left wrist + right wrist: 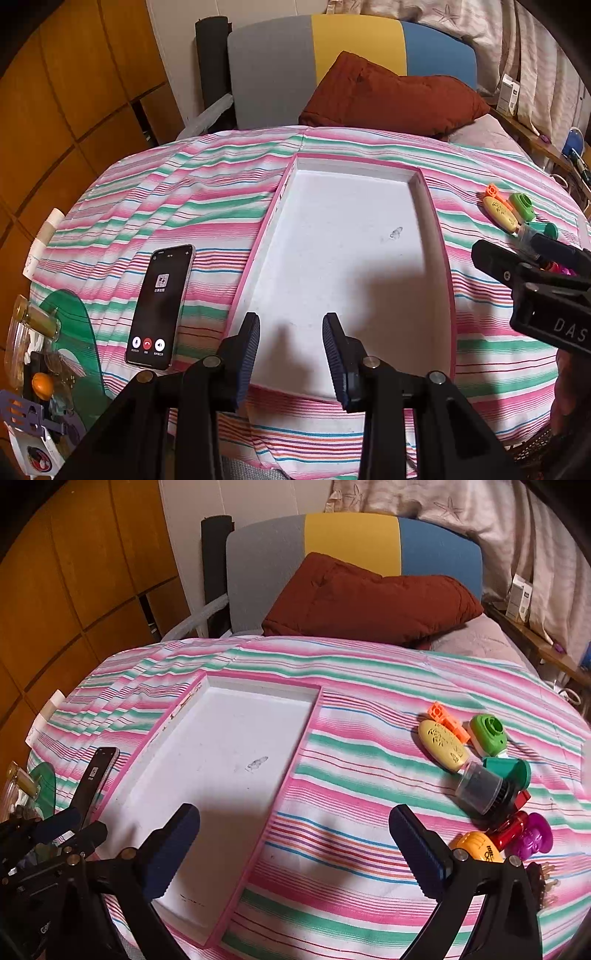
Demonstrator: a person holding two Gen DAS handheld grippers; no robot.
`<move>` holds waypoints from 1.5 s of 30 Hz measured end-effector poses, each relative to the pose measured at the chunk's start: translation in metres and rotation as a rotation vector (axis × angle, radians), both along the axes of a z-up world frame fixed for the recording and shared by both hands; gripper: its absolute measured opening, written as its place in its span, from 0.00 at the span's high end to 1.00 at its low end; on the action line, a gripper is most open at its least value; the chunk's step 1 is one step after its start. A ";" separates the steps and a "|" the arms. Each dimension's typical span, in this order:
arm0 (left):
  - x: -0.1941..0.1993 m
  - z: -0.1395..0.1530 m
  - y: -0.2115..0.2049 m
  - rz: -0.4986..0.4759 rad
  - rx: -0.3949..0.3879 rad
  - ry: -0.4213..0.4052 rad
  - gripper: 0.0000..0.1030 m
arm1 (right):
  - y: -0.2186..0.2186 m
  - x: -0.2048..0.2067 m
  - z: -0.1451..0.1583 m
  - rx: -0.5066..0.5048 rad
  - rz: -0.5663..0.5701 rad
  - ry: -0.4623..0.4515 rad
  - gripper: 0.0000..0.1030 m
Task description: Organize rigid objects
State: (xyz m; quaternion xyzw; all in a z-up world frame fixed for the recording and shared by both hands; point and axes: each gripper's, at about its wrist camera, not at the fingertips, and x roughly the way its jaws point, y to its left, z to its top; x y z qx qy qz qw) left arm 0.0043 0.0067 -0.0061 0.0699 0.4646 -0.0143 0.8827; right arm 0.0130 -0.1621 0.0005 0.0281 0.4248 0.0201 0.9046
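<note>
A shallow white tray with a pink rim [437,221] lies empty on the striped cloth. My left gripper [291,354] hangs over the tray's near end, open with nothing between its fingers. My right gripper [293,830] stands wide open above the cloth, just right of the tray's rim [299,760], holding nothing. To its right lies a cluster of small things: an orange brick [445,718], a yellow oval case [443,744], a green punch [487,734], a clear jar with a black lid [480,786], and a purple toy [533,836]. The cluster shows at the far right in the left wrist view.
A phone [160,306] with a lit call screen lies left of the tray. A rust-red cushion [369,602] and a grey, yellow and blue headboard [351,542] stand behind. Clutter with a green plate [74,321] sits at the lower left, and wooden panels [74,92] line the left side.
</note>
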 end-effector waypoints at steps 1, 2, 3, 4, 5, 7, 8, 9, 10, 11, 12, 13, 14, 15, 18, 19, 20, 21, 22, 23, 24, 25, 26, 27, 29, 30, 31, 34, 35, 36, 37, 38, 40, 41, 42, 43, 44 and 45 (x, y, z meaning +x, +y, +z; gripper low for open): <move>-0.001 0.001 0.000 -0.003 0.004 -0.007 0.66 | -0.001 0.000 0.000 0.001 0.002 0.000 0.00; -0.002 0.001 -0.001 -0.006 0.009 -0.010 0.66 | -0.001 0.000 0.000 0.003 0.004 0.002 0.00; -0.002 0.002 -0.002 -0.009 0.013 -0.011 0.66 | -0.001 0.000 0.000 0.006 0.004 0.003 0.00; -0.002 0.002 -0.003 -0.012 0.015 -0.012 0.66 | -0.001 0.000 -0.001 0.007 0.003 0.004 0.00; -0.003 0.002 -0.003 -0.010 0.019 -0.014 0.66 | -0.001 0.000 -0.001 0.008 0.002 0.005 0.00; -0.004 0.003 -0.003 -0.006 0.029 -0.021 0.66 | -0.002 0.000 0.000 0.010 0.001 0.000 0.00; -0.004 0.003 -0.003 -0.006 0.035 -0.023 0.66 | -0.001 0.000 0.000 0.009 0.001 -0.003 0.00; -0.004 0.003 -0.003 -0.004 0.043 -0.024 0.66 | -0.001 0.000 0.001 0.005 0.004 -0.006 0.00; -0.004 0.003 -0.003 -0.003 0.043 -0.024 0.66 | 0.000 0.000 0.001 0.002 0.004 -0.006 0.00; -0.004 0.003 -0.002 -0.001 0.037 -0.023 0.66 | 0.000 0.000 0.001 -0.001 0.005 -0.006 0.00; -0.004 0.003 -0.001 0.001 0.032 -0.023 0.66 | 0.000 0.000 0.001 -0.004 0.008 -0.005 0.00; -0.004 0.004 -0.001 0.005 0.029 -0.023 0.66 | 0.000 -0.001 0.000 -0.005 0.010 -0.005 0.00; -0.004 0.004 0.000 0.009 0.028 -0.024 0.66 | 0.000 0.000 0.000 -0.005 0.011 -0.006 0.00; -0.004 0.004 0.000 0.011 0.028 -0.026 0.66 | 0.000 -0.001 0.001 -0.006 0.014 -0.010 0.00; -0.004 0.004 0.000 0.022 0.039 -0.032 0.66 | 0.001 -0.002 0.003 -0.013 0.017 -0.023 0.00; -0.004 0.004 0.000 0.024 0.045 -0.034 0.66 | 0.000 -0.002 0.003 -0.013 0.018 -0.027 0.00; -0.004 0.004 0.001 0.027 0.049 -0.037 0.66 | 0.001 -0.002 0.004 -0.014 0.019 -0.038 0.00; -0.004 0.005 0.001 0.028 0.049 -0.040 0.66 | 0.001 -0.003 0.005 -0.013 0.025 -0.051 0.00; -0.004 0.005 0.001 0.030 0.050 -0.044 0.66 | 0.003 -0.004 0.006 -0.013 0.044 -0.067 0.00; -0.004 0.006 0.001 0.032 0.053 -0.049 0.66 | 0.004 -0.005 0.007 -0.017 0.047 -0.072 0.00; -0.005 0.006 0.002 0.034 0.056 -0.052 0.66 | 0.004 -0.006 0.008 -0.022 0.049 -0.080 0.00; -0.005 0.007 0.002 0.034 0.056 -0.056 0.66 | 0.005 -0.007 0.010 -0.022 0.052 -0.094 0.00; -0.006 0.008 0.003 0.036 0.057 -0.060 0.66 | 0.006 -0.007 0.011 -0.019 0.060 -0.103 0.00; -0.005 0.008 0.003 0.037 0.059 -0.060 0.66 | 0.006 -0.008 0.012 -0.014 0.066 -0.109 0.00; -0.005 0.008 0.004 0.040 0.055 -0.061 0.66 | 0.006 -0.008 0.012 0.001 0.077 -0.118 0.00; -0.005 0.009 0.005 0.043 0.052 -0.061 0.66 | 0.007 -0.008 0.012 0.006 0.083 -0.119 0.00; -0.005 0.008 0.005 0.044 0.051 -0.060 0.66 | 0.008 -0.008 0.011 0.015 0.090 -0.116 0.00; -0.006 0.009 0.005 0.044 0.051 -0.059 0.66 | 0.011 -0.008 0.009 0.028 0.113 -0.111 0.00; -0.006 0.009 0.005 0.041 0.054 -0.060 0.66 | 0.012 -0.008 0.008 0.028 0.117 -0.109 0.00; -0.006 0.009 0.004 0.037 0.058 -0.060 0.66 | 0.012 -0.007 0.008 0.029 0.127 -0.107 0.00; -0.006 0.009 0.003 0.036 0.063 -0.062 0.66 | 0.013 -0.007 0.008 0.026 0.129 -0.106 0.00; -0.006 0.009 0.003 0.035 0.068 -0.065 0.66 | 0.012 -0.008 0.008 0.023 0.123 -0.110 0.00; -0.008 0.010 0.002 0.024 0.059 -0.072 0.66 | 0.011 -0.008 0.009 0.021 0.119 -0.111 0.00; -0.008 0.010 0.002 0.020 0.053 -0.074 0.66 | 0.010 -0.008 0.010 0.018 0.113 -0.112 0.00; -0.009 0.009 0.002 0.015 0.048 -0.072 0.66 | 0.008 -0.008 0.011 0.019 0.104 -0.115 0.00; -0.009 0.009 0.001 0.011 0.044 -0.068 0.66 | 0.006 -0.009 0.012 0.026 0.097 -0.121 0.00; -0.009 0.008 0.000 0.001 0.032 -0.061 0.66 | 0.004 -0.010 0.013 0.031 0.091 -0.126 0.00; -0.010 0.007 -0.001 -0.006 0.023 -0.053 0.66 | 0.000 -0.011 0.015 0.034 0.069 -0.137 0.00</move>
